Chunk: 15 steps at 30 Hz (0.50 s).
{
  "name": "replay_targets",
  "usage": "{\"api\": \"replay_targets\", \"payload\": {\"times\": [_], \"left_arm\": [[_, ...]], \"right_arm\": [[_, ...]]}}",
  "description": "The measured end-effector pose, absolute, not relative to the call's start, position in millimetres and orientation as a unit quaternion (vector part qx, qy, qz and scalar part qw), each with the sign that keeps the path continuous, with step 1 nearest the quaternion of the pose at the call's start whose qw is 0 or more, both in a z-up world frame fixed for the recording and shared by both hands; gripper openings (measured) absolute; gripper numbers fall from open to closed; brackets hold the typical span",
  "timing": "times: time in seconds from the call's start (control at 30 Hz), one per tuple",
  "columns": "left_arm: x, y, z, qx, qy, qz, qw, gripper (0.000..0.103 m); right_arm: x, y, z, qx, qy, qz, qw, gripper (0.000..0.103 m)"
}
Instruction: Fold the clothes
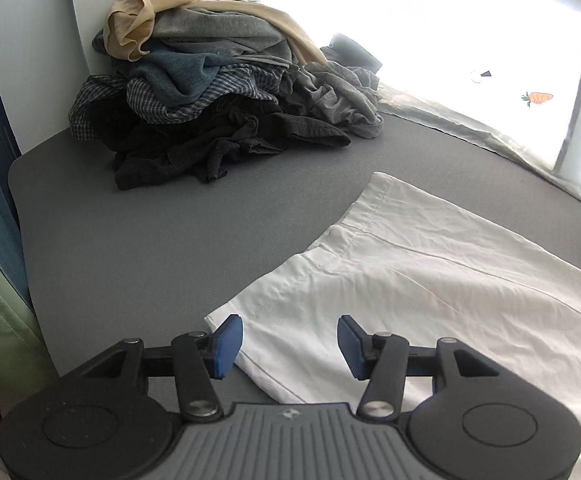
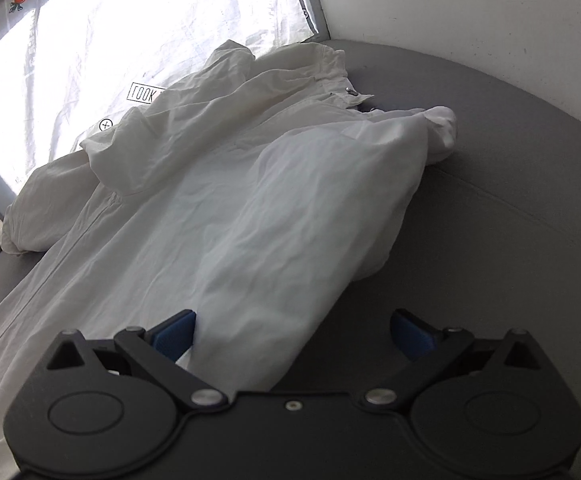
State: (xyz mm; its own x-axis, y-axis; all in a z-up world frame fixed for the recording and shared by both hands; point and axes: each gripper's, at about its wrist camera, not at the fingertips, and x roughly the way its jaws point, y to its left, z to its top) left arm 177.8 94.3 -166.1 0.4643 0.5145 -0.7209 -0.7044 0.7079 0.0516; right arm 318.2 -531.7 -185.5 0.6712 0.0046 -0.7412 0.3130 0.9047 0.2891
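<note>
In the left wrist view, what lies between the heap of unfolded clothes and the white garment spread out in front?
Nothing: a bare stretch of the grey surface separates the clothes heap from the white garment. The left wrist view shows this.

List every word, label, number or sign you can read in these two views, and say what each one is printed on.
"LOOK", mirrored, in a box, cut off by the white jacket: on the window curtain, boxed word.
Circled cross, a sign only: same curtain.
Small emblem on the left hand-held gripper: body emblem, too small to read.
Nothing else legible.
</note>
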Motion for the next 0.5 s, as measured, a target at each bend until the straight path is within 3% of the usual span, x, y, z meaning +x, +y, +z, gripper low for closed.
{"api": "replay_targets", "payload": {"times": [0.17, 0.37, 0.43, 0.5], "left_arm": [[213, 14, -183, -0.147, 0.412, 0.283, 0.853, 0.061], [237, -63, -225, -0.136, 0.467, 0.231, 0.842, 0.065], [235, -75, -232, -0.128, 0.464, 0.244, 0.842, 0.069], [234, -80, -236, -0.124, 0.462, 0.255, 0.840, 0.079]], "right_arm": [[325, -570, -173, 0.207, 0.386, -0.071, 0.896, 0.103], [349, -635, -181, 0.293, 0.379, -0.088, 0.873, 0.103], [360, -650, -188, 0.325, 0.389, -0.084, 0.858, 0.103], [372, -661, -194, 0.359, 0.394, -0.080, 0.842, 0.103]]}}
